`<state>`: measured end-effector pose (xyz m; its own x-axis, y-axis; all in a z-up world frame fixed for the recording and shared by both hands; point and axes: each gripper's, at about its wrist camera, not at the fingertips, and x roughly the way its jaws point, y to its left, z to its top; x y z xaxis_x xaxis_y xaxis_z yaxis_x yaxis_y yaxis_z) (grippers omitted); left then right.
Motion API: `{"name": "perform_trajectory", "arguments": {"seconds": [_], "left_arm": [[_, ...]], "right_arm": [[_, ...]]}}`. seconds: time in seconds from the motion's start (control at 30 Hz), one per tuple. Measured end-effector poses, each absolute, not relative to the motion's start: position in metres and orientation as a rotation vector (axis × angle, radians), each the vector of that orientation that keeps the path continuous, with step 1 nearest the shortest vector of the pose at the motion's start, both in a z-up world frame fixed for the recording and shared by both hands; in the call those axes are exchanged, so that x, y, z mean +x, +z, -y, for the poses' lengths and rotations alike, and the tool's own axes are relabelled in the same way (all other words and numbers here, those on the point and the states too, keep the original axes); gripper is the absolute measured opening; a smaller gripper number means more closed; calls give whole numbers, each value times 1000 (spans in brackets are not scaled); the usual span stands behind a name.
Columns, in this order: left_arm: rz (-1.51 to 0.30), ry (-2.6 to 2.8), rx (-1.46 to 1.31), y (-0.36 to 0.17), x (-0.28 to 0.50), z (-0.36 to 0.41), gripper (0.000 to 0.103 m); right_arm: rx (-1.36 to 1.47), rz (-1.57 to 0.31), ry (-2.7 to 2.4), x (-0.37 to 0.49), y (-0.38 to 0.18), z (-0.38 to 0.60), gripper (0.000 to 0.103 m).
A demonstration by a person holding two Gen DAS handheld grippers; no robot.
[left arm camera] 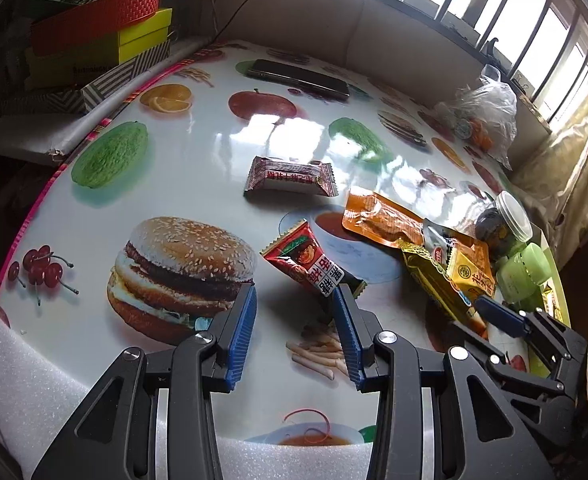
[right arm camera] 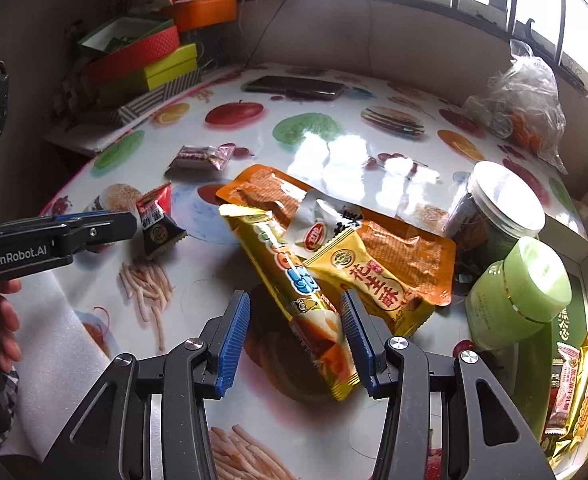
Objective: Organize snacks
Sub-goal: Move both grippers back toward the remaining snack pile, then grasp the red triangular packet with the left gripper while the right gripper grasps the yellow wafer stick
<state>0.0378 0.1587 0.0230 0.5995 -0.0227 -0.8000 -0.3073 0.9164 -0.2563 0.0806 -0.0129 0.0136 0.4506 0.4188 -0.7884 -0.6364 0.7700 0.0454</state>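
My left gripper [left arm camera: 294, 296] is open; its right finger touches the near end of a red snack packet [left arm camera: 308, 258], which also shows in the right wrist view [right arm camera: 159, 220]. A brown-and-white candy packet [left arm camera: 290, 177] lies further back. My right gripper [right arm camera: 296, 304] is open around the near part of a long gold snack bar [right arm camera: 294, 288]. The bar lies on a pile with a yellow peanut-candy packet [right arm camera: 370, 280] and an orange pouch [right arm camera: 406, 248]. The right gripper also shows in the left wrist view [left arm camera: 490, 312].
The table [left arm camera: 198, 168] has a fruit-and-burger print cloth. A clear jar [right arm camera: 494, 204] and a green jar [right arm camera: 522, 288] stand right of the pile. A green box [right arm camera: 574, 380] at the right holds several snacks. A phone [left arm camera: 300, 78], stacked boxes [left arm camera: 98, 36] and a plastic bag [left arm camera: 486, 116] sit at the back.
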Motion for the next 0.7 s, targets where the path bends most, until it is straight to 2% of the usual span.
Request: {"name": "perform_trajectory", "arguments": {"seconds": [0.57, 0.7], "left_arm": [[-976, 157, -414, 12, 70, -151, 41], [-977, 184, -395, 10, 73, -151, 41]], "right_arm": [[-248, -936, 676, 88, 3, -2, 47], [-229, -937, 664, 91, 3, 0, 41]]}}
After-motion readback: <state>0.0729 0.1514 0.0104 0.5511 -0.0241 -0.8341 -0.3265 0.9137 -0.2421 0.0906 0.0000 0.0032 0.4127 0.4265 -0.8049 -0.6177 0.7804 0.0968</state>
